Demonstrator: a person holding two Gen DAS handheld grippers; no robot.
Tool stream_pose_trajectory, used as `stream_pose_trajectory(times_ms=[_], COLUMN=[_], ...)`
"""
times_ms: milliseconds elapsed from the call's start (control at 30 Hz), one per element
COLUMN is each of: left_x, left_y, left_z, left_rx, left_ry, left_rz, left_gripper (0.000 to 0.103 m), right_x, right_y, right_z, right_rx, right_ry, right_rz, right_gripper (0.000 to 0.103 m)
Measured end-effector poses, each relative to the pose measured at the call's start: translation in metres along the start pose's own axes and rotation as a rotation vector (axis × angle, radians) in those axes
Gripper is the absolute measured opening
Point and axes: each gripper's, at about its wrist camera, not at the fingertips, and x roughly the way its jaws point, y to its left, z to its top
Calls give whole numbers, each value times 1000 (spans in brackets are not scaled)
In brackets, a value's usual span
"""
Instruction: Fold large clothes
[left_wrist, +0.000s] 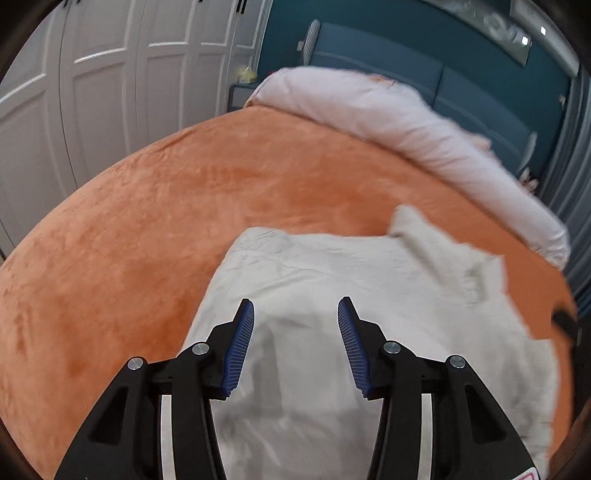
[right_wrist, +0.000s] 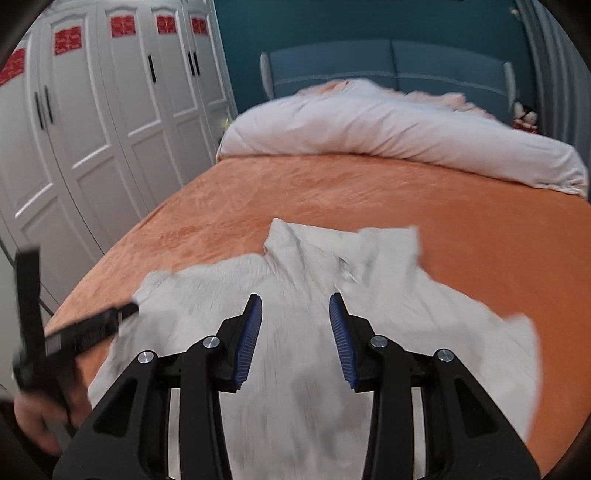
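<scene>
Spreading wide on all sides of the pale garment, the orange bedspread leaves bare room to its left and beyond its far edge, up to the rolled white duvet by the blue headboard; white wardrobe doors line the bed's left side. The garment lies flat near the foot of the bed, collar pointing away. The left gripper and right gripper each hover over the cloth, jaws parted wide and holding nothing. Motion blur softens the fabric edges.
</scene>
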Motion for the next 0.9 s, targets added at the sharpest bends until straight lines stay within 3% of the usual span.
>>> stream_pose_trajectory(times_ms=[200,367,400,433,500,567,600,700,733,800,900], left_x=[52,60,61,61,62,62,63,65,65,66,67], left_y=[19,22,21,21,20,21,20,18,19,19,19], left_z=[-13,-21,-22,-23,-25,-25,-25,-25,-25,-25,-25], left_rx=[-14,-19,-15,-10,-5,-7,-6,9,8,3,10], left_ry=[69,65,63,62,62,62,62,60,61,65,64], left_rz=[45,41,45,49,54,49,47,57,59,59,66], left_gripper=[47,47,47,47,47,47,47,47,47,47,47], right_x=[112,188,197,203,191,173,175,201,196,167,111], right_y=[14,11,12,13,10,-12,-20,-26,-24,-18,-14], right_z=[35,49,48,47,49,48,42,22,25,33,29], right_rx=[-7,53,48,35,51,166,197,201,197,187,162], right_ry=[83,177,200,214,146,59,61,192,177,95,-36], right_rz=[-30,-42,-49,-54,-64,-39,-37,-59,-70,-98,-73], right_gripper=[37,40,32,6,5,5,5,5,6,10,10])
